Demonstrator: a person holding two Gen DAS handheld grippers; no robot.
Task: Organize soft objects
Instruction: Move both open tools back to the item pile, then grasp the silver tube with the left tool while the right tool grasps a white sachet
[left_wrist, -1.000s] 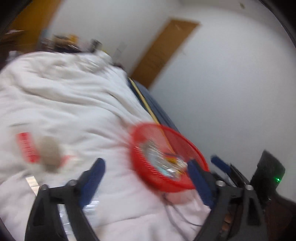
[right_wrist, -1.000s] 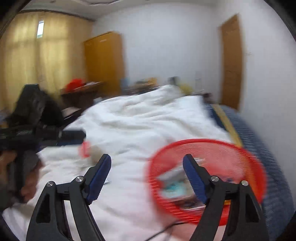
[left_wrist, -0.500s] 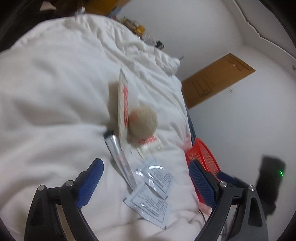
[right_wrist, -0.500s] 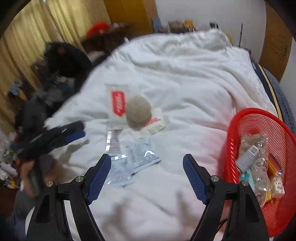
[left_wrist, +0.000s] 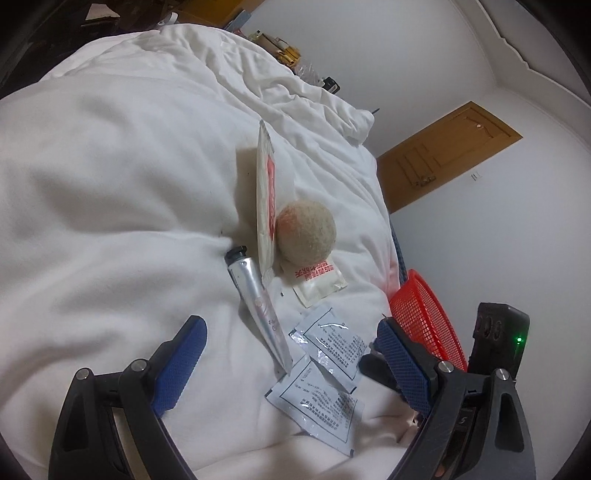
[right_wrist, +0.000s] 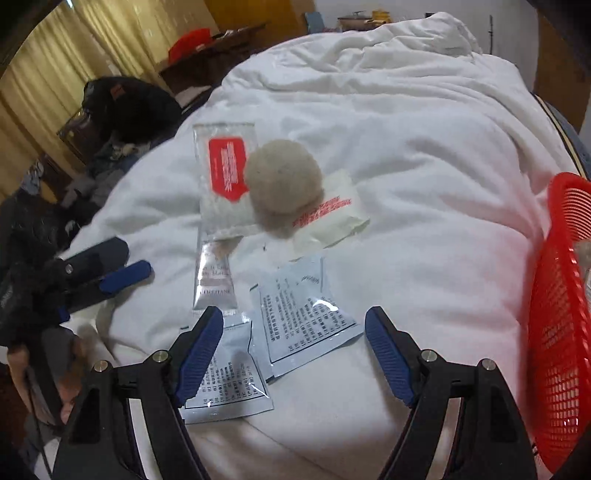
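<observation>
Swinging down from the red mesh plastic basket (right_wrist: 557, 332), both claws now hang released over the rumpled white duvet (right_wrist: 406, 147). Ahead of the right claw (right_wrist: 293, 350): glossy foil sachets (right_wrist: 306, 314), a crimped silver tube (right_wrist: 214, 280), a fuzzy grey felt ball (right_wrist: 282, 188). Left claw (left_wrist: 291, 358) faces them too; sorting likely resumes.

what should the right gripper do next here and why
Probably lower the right gripper onto the nearer printed sachet: its jaws stand open and empty just above it, the sachet lies flat on the white duvet, and the red basket waits close by on the right.
</observation>
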